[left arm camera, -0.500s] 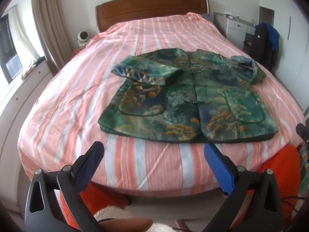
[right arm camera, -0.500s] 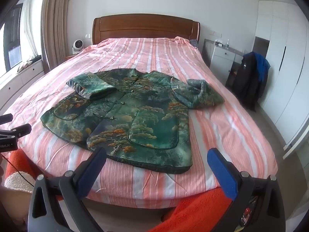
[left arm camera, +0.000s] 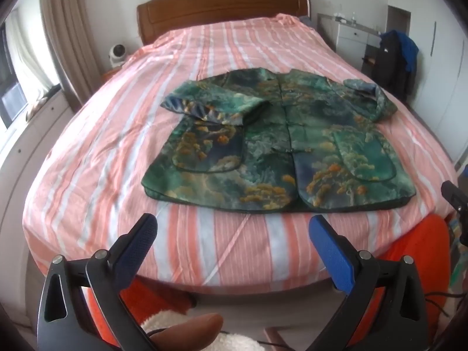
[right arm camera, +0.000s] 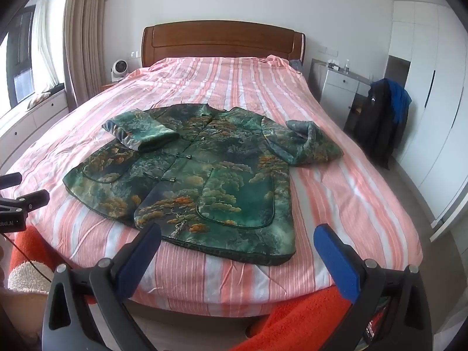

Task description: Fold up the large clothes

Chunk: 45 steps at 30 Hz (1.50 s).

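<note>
A green jacket (left arm camera: pixel 280 146) (right arm camera: pixel 199 175) printed with orange and teal trees lies face up and buttoned on the pink-and-white striped bed (left arm camera: pixel 117 152) (right arm camera: pixel 336 204). Its hem faces me. One sleeve (left arm camera: pixel 216 106) (right arm camera: pixel 140 134) is folded across the chest; the other sleeve (left arm camera: pixel 371 99) (right arm camera: pixel 304 143) lies bunched at the side. My left gripper (left arm camera: pixel 232 234) hangs open over the bed's near edge, short of the hem, with nothing between its blue pads. My right gripper (right arm camera: pixel 237 239) is open too, just before the hem's right part, also empty.
A wooden headboard (right arm camera: pixel 222 41) stands at the far end. A small white fan (right arm camera: pixel 120 68) sits left of the bed. Right of it are a white dresser (right arm camera: pixel 339 87), dark clothes on a chair (right arm camera: pixel 380 117) and white wardrobes (right arm camera: pixel 433 117). An orange cloth (right arm camera: pixel 307 318) hangs below the bed's edge.
Both views have shifted only slightly; the jacket sits a little higher in the left wrist view. Both grippers stay open and the jacket has not moved.
</note>
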{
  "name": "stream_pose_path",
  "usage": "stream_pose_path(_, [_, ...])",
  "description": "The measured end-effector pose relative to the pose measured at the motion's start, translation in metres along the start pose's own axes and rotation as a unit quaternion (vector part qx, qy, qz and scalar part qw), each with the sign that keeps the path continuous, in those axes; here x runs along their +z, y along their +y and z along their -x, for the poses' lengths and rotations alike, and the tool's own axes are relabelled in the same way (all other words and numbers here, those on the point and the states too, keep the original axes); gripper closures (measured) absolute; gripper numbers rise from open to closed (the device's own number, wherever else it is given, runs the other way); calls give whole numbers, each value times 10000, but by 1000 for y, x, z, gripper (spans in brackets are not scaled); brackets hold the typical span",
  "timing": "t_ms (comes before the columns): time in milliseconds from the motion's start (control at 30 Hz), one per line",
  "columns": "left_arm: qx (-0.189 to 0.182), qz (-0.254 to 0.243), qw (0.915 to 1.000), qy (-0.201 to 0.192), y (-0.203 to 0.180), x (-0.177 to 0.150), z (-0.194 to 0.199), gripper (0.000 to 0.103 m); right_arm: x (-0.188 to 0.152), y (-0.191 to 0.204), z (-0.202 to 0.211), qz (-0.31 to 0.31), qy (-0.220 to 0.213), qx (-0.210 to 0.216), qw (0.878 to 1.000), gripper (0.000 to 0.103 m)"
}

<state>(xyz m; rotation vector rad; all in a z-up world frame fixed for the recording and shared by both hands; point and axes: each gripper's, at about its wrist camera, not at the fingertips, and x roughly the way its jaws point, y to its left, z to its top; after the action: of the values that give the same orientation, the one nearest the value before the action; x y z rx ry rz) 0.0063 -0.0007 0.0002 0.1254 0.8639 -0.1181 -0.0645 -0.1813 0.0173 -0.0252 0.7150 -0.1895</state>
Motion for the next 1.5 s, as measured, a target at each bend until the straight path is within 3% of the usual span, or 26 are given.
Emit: stream_pose_path(1500, [152, -120, 9998, 74, -4, -5, -10, 0, 3, 3, -2, -100, -21, 13, 9999, 0])
